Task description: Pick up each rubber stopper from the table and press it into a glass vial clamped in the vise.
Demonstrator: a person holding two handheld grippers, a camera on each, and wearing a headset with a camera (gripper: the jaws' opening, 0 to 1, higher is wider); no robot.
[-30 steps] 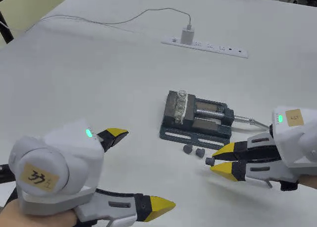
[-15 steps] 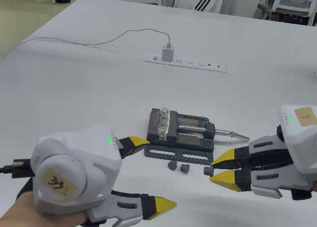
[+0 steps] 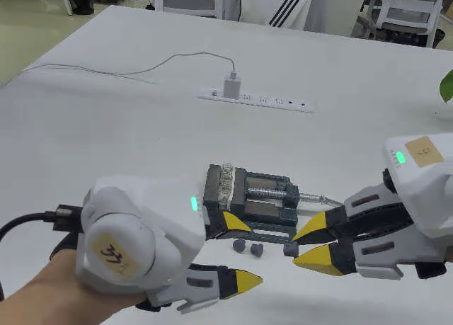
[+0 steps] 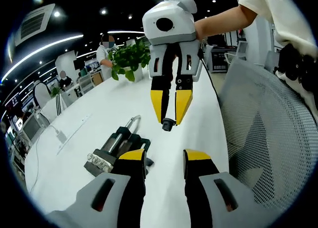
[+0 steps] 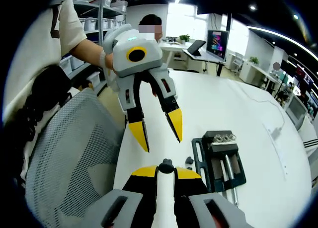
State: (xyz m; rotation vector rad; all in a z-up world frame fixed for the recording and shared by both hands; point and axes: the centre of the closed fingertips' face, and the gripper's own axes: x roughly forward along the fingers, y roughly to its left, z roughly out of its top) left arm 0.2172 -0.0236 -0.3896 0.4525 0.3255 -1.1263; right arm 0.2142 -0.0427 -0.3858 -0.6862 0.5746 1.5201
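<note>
A dark vise (image 3: 258, 204) stands mid-table with clear glass vials (image 3: 226, 179) clamped at its left end. Two grey rubber stoppers (image 3: 248, 248) lie on the table just in front of it. My right gripper (image 3: 306, 244) hangs right of them, shut on a third stopper (image 3: 290, 249) at its yellow tips; the right gripper view shows that stopper (image 5: 165, 165) between the jaws. My left gripper (image 3: 244, 253) is open, low at the front left, facing the right one. In the left gripper view its jaws (image 4: 164, 156) are spread, with the vise (image 4: 117, 148) beyond.
A white power strip (image 3: 255, 98) with a charger (image 3: 231, 84) and cable lies at the back of the white table. A grey mesh chair (image 4: 268, 133) is close behind the table's near edge. A potted plant (image 4: 129, 59) stands further down the table.
The head camera has moved, shifting the whole scene. My left gripper has come forward and right, closer to the vise and the loose stoppers. The right gripper keeps hold of its stopper.
</note>
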